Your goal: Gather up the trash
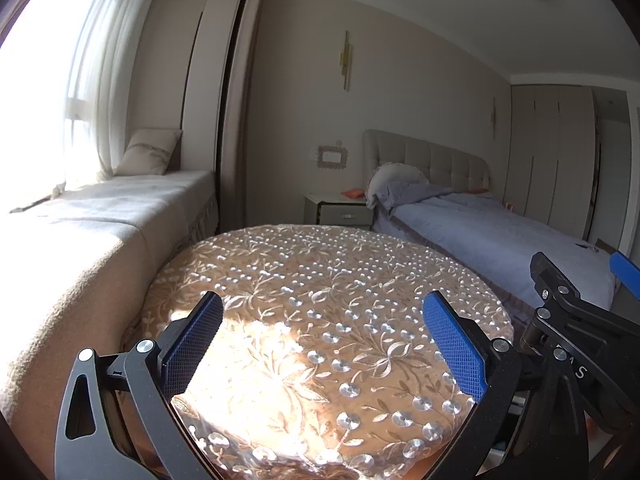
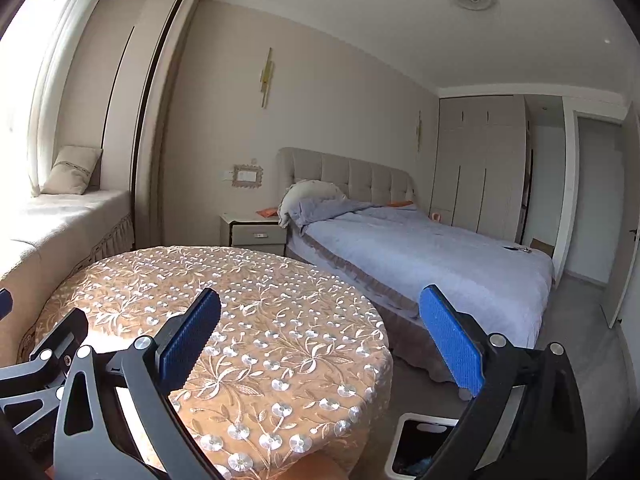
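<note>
My two cameras sit low and close over the round table (image 1: 320, 280), both looking toward the bed (image 2: 420, 256).

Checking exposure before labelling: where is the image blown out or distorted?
Left wrist view: window is blown out, and a sun patch glares on the tablecloth. Right wrist view: window is overexposed; fisheye bends the door frame; dark corner vignetting in both.

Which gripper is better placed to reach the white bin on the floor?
Right, probably. The white open-top bin lies just below the open right gripper, beside the embroidered round table; the open left gripper view shows only tabletop.
</note>
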